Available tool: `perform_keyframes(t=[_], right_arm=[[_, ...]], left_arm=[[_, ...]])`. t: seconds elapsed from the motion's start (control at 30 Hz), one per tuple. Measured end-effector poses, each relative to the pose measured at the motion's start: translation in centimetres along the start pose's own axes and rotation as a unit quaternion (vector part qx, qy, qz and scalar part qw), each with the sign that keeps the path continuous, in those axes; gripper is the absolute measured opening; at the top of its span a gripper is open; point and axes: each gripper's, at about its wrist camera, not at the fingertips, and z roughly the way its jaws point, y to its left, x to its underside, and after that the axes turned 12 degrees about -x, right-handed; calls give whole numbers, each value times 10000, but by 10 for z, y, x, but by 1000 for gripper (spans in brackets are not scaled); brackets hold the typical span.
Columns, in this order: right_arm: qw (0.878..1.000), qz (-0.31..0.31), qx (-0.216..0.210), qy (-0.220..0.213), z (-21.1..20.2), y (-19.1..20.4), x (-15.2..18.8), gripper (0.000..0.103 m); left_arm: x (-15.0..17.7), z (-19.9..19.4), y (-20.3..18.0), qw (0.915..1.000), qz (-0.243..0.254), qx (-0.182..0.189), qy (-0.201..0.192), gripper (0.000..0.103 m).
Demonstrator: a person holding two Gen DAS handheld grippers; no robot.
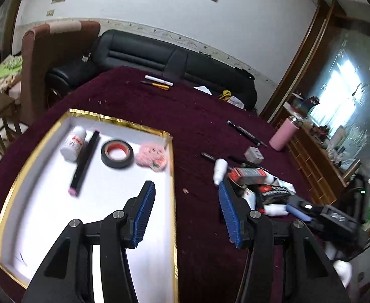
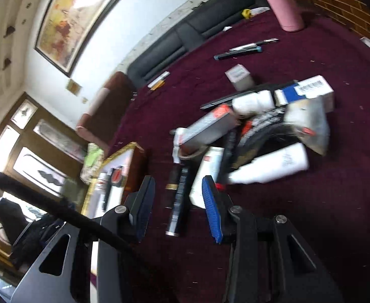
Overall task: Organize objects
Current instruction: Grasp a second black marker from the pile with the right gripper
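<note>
Tray: the gold-rimmed white tray lies on the maroon worktop, toward 9 o'clock of the left wrist view.
Sorted so far: four things lie inside it, along its far end: a white bottle, a black marker with pink ends, a roll of black tape and a fluffy pink item.
Left to sort: a jumbled pile of boxes, bottles and packets sits on the cloth at 3 o'clock of the tray, well apart from it; a dark slim tube lies at its near edge.
Strays: pens at 12 o'clock and a dark pen near a pink flask at 2 o'clock are also outside.
Progress: I judge it under halfway.
Left tool: left tool is spread wide, holding nothing, straddling the tray's right rim.
Right tool: right tool is parted, empty, with the dark tube lying between its fingers.
</note>
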Motion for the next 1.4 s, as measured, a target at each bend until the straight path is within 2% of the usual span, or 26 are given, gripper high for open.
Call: perform_keyframes(t=[0.1, 0.23, 0.4, 0.5, 0.7, 0.77, 0.83, 0.87, 0.9, 0.93, 1.1, 1.2, 1.4], right_arm=[[9998, -57, 155, 135, 6, -5, 3, 37], [9979, -353, 280, 473, 31, 9, 3, 37], [9932, -557, 496, 895, 67, 21, 2, 37], [9910, -614, 475, 1091, 80, 27, 7, 37], [9764, -1071, 1178, 1461, 104, 35, 26, 37], [9675, -1257, 1556, 1548, 108, 34, 34, 34], [9663, -1313, 1625, 1501, 104, 33, 37, 32], [9637, -1336, 1784, 1468, 101, 33, 37, 21], [9615, -1359, 1896, 1453, 99, 33, 35, 16], [9605, -1362, 1943, 1456, 99, 33, 34, 15], [9555, -1342, 2081, 1604, 106, 28, 31, 16], [9500, -1592, 2171, 1584, 116, 31, 30, 16], [9626, -1309, 1769, 1579, 93, 17, 32, 12]], left_arm=[[10, 2, -1, 9997, -28, 117, 218, 46], [17, 3, -2, 9992, 1, 219, 345, 46], [23, -3, -1, 9993, 15, 281, 254, 46], [24, -8, 3, 9993, 34, 313, 193, 46], [24, -12, 12, 9993, 64, 372, 80, 46], [25, -13, 14, 9993, 117, 353, 35, 46], [26, -14, 16, 9993, 164, 331, -1, 46], [26, -13, 18, 9994, 165, 310, 3, 46], [26, -12, 19, 9994, 152, 312, 19, 46], [25, -11, 21, 9994, 138, 322, 36, 46], [23, -10, 17, 9994, 188, 301, 38, 46], [22, -10, 8, 9992, 301, 264, 62, 46], [23, -3, -28, 9967, 778, 91, 235, 46]])
